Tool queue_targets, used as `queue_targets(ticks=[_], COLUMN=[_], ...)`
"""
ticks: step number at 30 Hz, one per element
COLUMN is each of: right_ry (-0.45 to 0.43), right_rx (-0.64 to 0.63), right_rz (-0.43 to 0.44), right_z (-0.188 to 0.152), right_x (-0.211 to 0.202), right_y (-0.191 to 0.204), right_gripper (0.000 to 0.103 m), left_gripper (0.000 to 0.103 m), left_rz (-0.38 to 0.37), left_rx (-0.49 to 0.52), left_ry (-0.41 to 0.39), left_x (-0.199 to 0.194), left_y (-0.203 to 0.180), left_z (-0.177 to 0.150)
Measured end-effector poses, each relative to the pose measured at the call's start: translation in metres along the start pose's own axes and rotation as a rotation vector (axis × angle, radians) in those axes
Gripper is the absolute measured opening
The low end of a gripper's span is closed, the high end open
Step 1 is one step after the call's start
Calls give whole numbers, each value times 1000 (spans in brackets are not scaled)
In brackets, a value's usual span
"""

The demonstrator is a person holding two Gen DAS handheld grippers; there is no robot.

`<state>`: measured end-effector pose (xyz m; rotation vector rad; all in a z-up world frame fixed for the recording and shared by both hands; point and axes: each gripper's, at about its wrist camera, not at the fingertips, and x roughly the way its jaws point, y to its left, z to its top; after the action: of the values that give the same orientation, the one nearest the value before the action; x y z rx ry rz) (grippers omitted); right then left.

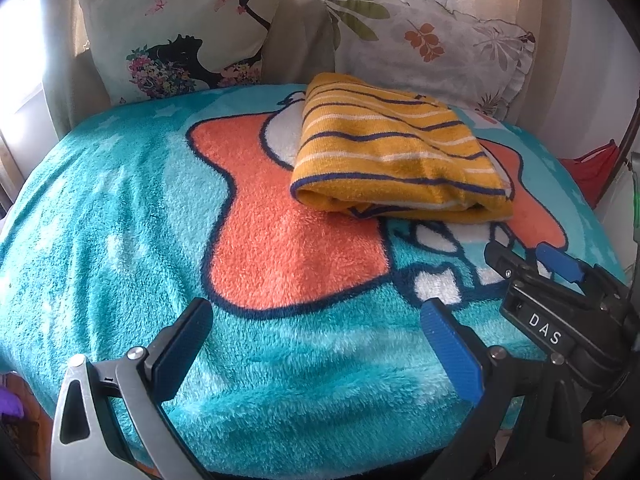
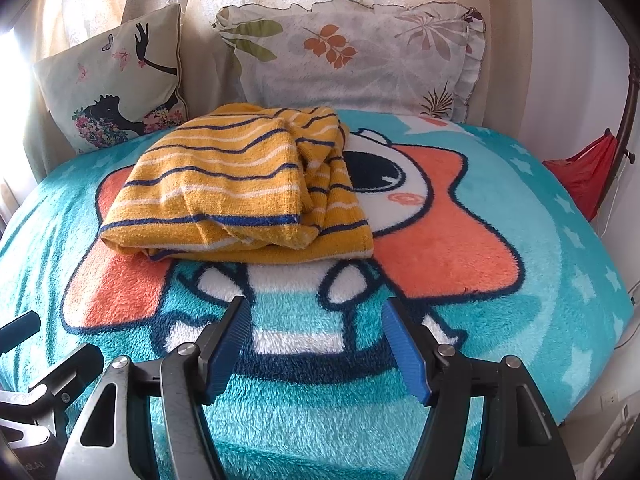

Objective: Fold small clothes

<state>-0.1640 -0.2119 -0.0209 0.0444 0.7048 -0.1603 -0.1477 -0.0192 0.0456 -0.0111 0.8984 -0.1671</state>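
Observation:
A yellow garment with navy and white stripes [image 1: 394, 148] lies folded in a thick bundle on the teal cartoon blanket [image 1: 120, 216]. It also shows in the right wrist view [image 2: 236, 184], left of centre. My left gripper [image 1: 316, 312] is open and empty, low over the blanket, well short of the garment. My right gripper [image 2: 316, 312] is open and empty, just in front of the garment's near edge. The right gripper also shows at the right of the left wrist view [image 1: 532, 256].
A pillow with a woman's silhouette [image 1: 180, 32] and a leaf-print pillow [image 1: 432, 48] stand against the curtain at the back. A red bag [image 2: 588, 172] hangs beyond the bed's right edge. The teal blanket [image 2: 540, 280] covers the bed.

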Motion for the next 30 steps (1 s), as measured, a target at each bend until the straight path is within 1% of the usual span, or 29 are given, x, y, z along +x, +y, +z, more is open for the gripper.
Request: queue_targets(ticks=[4,6,15,19,23,25,27,30], right_ry=[4,7,5,1,-35,-57,-72,-69], right_rx=[-6,-9,-27,-72,-140,-177,-194,-197], right_rz=[-1,-3,-17,-106,-239,-298,-321,-319], right_z=[0,-1,-2,0,2,2,3,4], right_x=[2,3,5,3,-7,-11,-14,-16], right_y=[1,2,6,13,24,29,31,30], right_gripper=[73,73,73,73,74,77,78,78], left_gripper=[103,103,103,103,103,103,103,103], left_rz=[59,75,82,86,103,105,106,108], left_rx=[11,13,-3,-25,-31,-35,-42,-43], left_ry=[-33,-44,-56,-68,-79,-75,-69,-66], left_x=[-5,-7,-9,-11,-12,-11,-10,-10], left_y=[-1,0,6,14,19,21,22,22], left_z=[1,1,0,1,0,0,0,0])
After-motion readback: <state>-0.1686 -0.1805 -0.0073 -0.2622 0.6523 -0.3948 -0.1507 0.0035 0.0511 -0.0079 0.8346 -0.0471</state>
